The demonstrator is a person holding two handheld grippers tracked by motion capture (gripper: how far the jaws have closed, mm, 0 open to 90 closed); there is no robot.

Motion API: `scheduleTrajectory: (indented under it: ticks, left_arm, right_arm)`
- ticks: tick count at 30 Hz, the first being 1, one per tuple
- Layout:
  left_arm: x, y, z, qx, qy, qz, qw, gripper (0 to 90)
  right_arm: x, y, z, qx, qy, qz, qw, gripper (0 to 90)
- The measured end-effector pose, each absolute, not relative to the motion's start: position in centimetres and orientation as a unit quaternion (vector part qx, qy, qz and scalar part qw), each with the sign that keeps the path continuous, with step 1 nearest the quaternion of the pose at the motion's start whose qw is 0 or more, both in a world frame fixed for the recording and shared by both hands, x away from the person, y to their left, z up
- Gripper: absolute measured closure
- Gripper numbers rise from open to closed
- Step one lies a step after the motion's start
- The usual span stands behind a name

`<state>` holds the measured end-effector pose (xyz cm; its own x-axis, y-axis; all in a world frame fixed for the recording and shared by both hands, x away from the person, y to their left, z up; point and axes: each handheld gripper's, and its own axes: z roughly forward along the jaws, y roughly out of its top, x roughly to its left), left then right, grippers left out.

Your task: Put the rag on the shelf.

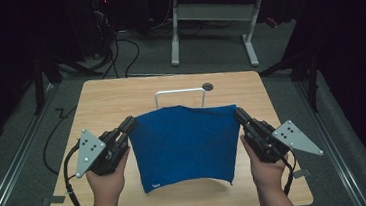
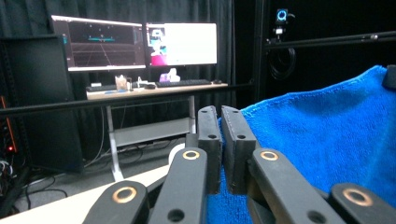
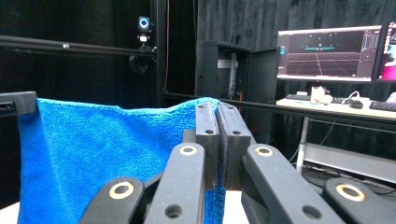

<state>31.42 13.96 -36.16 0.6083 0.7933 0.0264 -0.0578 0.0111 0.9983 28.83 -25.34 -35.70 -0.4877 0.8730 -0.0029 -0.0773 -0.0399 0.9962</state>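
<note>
A blue towel [image 1: 184, 143] hangs spread between my two grippers above the wooden table [image 1: 110, 97], its lower edge near the table's front. My left gripper [image 1: 128, 124] is shut on the towel's upper left corner, and my right gripper [image 1: 239, 113] is shut on the upper right corner. In the left gripper view the jaws [image 2: 220, 114] pinch the towel [image 2: 327, 135], which stretches off to the right. In the right gripper view the jaws [image 3: 217, 109] pinch the towel [image 3: 102, 144], which stretches to the left toward the other gripper's tip.
A white wire rack [image 1: 180, 95] stands upright on the table just behind the towel. A small dark hole [image 1: 207, 86] sits near the far edge. Beyond the table stand a white-legged desk [image 1: 213, 17], monitors [image 2: 135, 44] and floor cables [image 1: 116, 48].
</note>
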Motion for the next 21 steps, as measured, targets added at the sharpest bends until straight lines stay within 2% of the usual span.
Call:
scheduleTrajectory:
  ticks: [13, 21]
  left_arm:
    - [35.2, 13.9, -33.5, 0.622, 0.289, 0.347, 0.640, 87.4]
    - [38.7, 13.3, -31.6, 0.634, 0.280, 0.376, 0.616, 87.4]
  right_arm:
    - [31.3, -25.8, -33.3, 0.347, 0.580, 0.621, 0.398, 88.4]
    - [33.5, -25.7, -32.2, 0.354, 0.580, 0.612, 0.405, 88.4]
